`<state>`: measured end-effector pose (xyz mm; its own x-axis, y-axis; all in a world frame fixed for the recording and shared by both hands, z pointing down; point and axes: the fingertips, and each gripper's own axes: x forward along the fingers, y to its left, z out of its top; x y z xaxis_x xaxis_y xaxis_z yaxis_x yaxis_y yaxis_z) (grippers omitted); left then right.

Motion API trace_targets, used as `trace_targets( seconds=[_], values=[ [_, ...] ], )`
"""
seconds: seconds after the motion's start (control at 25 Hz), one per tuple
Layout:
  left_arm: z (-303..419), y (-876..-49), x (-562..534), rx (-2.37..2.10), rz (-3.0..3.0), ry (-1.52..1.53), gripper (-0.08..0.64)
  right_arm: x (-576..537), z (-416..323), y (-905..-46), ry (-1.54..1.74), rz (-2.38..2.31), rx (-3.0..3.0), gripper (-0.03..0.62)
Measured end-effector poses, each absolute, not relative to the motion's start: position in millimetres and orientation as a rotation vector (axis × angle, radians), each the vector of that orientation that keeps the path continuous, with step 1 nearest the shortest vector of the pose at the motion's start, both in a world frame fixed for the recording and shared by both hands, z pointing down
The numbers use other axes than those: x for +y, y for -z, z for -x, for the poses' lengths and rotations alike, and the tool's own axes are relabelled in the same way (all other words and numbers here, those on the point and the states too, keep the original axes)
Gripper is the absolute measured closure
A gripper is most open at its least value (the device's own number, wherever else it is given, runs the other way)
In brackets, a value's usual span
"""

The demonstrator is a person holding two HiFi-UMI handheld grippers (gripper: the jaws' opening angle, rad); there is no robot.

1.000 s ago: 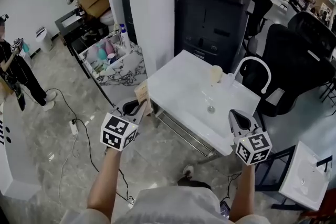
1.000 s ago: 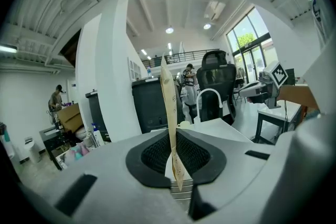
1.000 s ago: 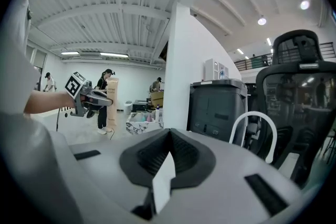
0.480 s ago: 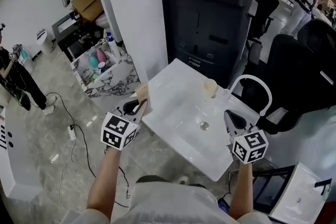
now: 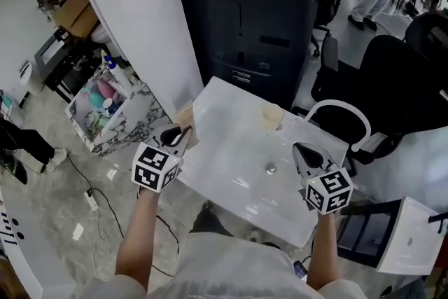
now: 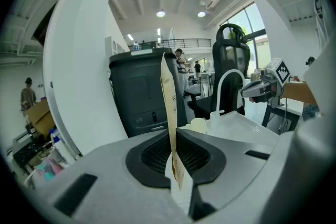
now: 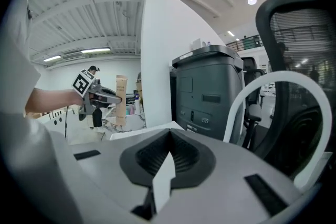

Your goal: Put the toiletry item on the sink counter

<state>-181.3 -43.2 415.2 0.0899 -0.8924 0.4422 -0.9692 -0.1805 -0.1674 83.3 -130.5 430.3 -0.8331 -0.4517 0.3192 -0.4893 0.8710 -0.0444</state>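
Note:
The toiletry item is a flat beige tube (image 5: 186,115); my left gripper (image 5: 180,136) is shut on it and holds it upright at the left edge of the white sink counter (image 5: 224,150). In the left gripper view the tube (image 6: 169,102) stands edge-on between the closed pads. The right gripper view shows the tube (image 7: 121,99) in the left gripper (image 7: 100,96) from the side. My right gripper (image 5: 302,150) hovers over the counter's right part, shut, with nothing in it. A drain (image 5: 270,167) lies between the two grippers.
A white arched faucet (image 5: 344,108) and a pale cup (image 5: 271,117) stand at the counter's back. Behind it is a dark grey machine (image 5: 259,10), with a white pillar (image 5: 133,3) to the left. A marble shelf with bottles (image 5: 112,108) sits lower left, office chairs (image 5: 392,73) right.
The view has come closer over the sink counter, and both grippers now sit nearer above it. The left gripper still holds the tube; the right stays shut.

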Motion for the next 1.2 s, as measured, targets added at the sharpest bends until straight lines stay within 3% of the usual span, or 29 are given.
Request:
trace_targets(
  seconds=[0.56, 1.2],
  values=[
    [257, -488, -219, -1.455, -2.470, -1.008, 0.529, -186, -26, -460, -0.347, -1.117, -2.581, 0.597],
    [234, -577, -311, -1.008, -2.694, -1.563, 0.529, -203, -2, -520, -0.539, -1.284, -2.444, 0.597]
  ],
)
